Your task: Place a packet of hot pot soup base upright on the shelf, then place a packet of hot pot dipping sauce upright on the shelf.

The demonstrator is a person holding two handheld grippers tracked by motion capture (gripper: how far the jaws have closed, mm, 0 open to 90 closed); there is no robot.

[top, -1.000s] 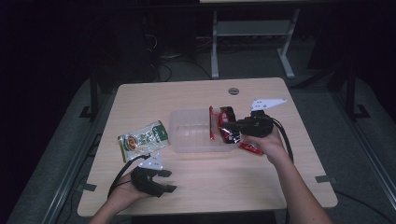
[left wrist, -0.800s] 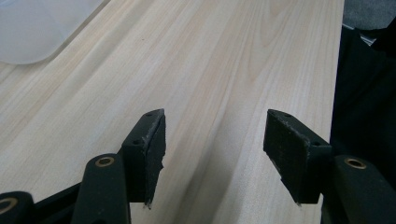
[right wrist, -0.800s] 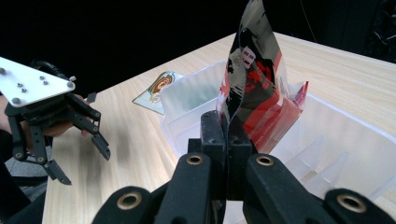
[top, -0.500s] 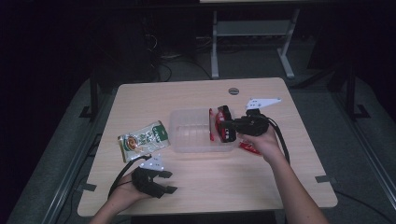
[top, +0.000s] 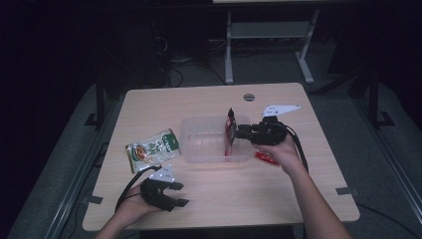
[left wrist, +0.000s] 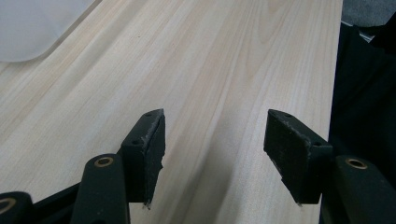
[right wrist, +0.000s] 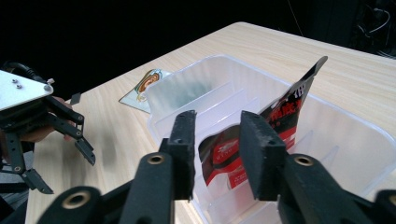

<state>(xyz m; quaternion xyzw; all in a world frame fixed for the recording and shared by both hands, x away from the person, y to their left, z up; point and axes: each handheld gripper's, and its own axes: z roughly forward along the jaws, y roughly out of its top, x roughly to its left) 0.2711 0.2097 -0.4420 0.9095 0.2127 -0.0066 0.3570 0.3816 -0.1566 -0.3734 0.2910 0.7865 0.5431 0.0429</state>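
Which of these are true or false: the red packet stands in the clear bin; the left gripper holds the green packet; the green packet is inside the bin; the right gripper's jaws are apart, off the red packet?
1. The red packet stands in the clear bin. True.
2. The left gripper holds the green packet. False: its jaws are open over bare table, with nothing between them.
3. The green packet is inside the bin. False: it lies flat on the table beside the bin.
4. The right gripper has its jaws apart, off the red packet. True: they have just been opening, and the packet stands beyond them.
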